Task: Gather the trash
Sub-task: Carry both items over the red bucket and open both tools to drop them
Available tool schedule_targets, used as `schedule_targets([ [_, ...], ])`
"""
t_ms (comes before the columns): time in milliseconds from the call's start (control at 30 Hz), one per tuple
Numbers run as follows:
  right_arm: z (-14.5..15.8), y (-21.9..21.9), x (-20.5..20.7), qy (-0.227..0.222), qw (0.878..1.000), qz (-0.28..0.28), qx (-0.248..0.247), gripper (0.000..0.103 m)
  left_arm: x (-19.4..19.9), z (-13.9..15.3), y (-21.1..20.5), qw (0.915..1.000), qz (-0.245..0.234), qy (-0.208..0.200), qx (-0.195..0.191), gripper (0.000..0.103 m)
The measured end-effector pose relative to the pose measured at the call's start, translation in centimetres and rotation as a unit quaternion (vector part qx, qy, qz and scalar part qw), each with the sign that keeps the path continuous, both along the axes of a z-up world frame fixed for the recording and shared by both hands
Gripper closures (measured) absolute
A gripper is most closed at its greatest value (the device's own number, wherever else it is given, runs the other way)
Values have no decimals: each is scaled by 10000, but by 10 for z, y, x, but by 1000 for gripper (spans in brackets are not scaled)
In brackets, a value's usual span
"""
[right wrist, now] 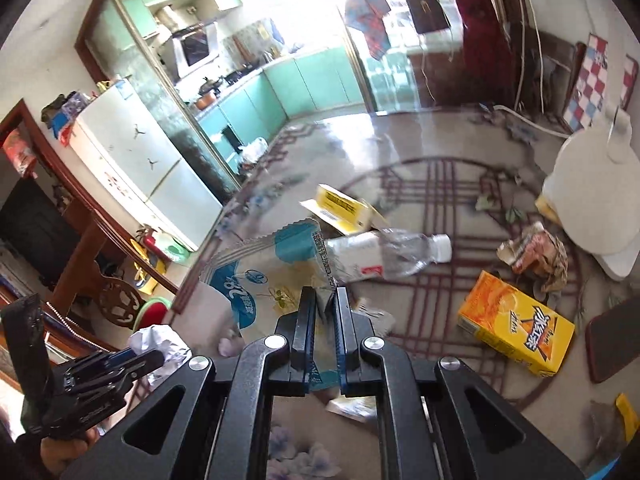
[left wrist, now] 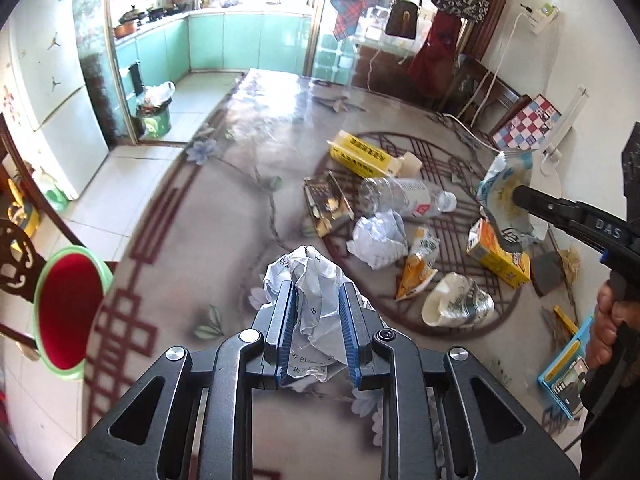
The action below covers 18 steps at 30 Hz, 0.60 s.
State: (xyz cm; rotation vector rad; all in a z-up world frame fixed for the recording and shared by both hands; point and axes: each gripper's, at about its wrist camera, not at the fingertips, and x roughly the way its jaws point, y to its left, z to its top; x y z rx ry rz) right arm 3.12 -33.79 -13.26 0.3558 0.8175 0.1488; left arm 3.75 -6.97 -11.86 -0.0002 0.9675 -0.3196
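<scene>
Bin (left wrist: pixel 68 308) shows only from the left tool (left wrist: pixel 318 320), clenched on crumpled paper (left wrist: pixel 316 280); right tool (right wrist: pixel 324 312) clamps a wrapper (right wrist: pixel 260 276).

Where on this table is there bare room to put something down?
The table's left side, from the trash pile to the edge beside the red bin, is bare. So is the far end towards the kitchen. Crowded: around the plastic bottle, yellow boxes and crumpled paper.

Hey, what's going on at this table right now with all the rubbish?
A person is clearing trash off the table with a claw in each hand. The left claw is shut on a crumpled paper ball, and the right claw is shut on a blue and white wrapper. A plastic bottle, yellow cartons and more wrappers lie uncollected.
</scene>
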Motion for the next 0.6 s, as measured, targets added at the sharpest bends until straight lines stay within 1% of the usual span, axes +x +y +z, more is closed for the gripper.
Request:
schedule_targets([
  [167,24,26,-6,-195,9997,55,-152,96,8,13,19,9996,184,-202,85,82],
  [333,39,46,-6,-301,9989,-50,-364,96,17,19,44,9990,294,-336,65,82],
  [600,56,88,3,-347,9969,-284,-648,96,39,24,89,9988,233,-436,-61,82],
])
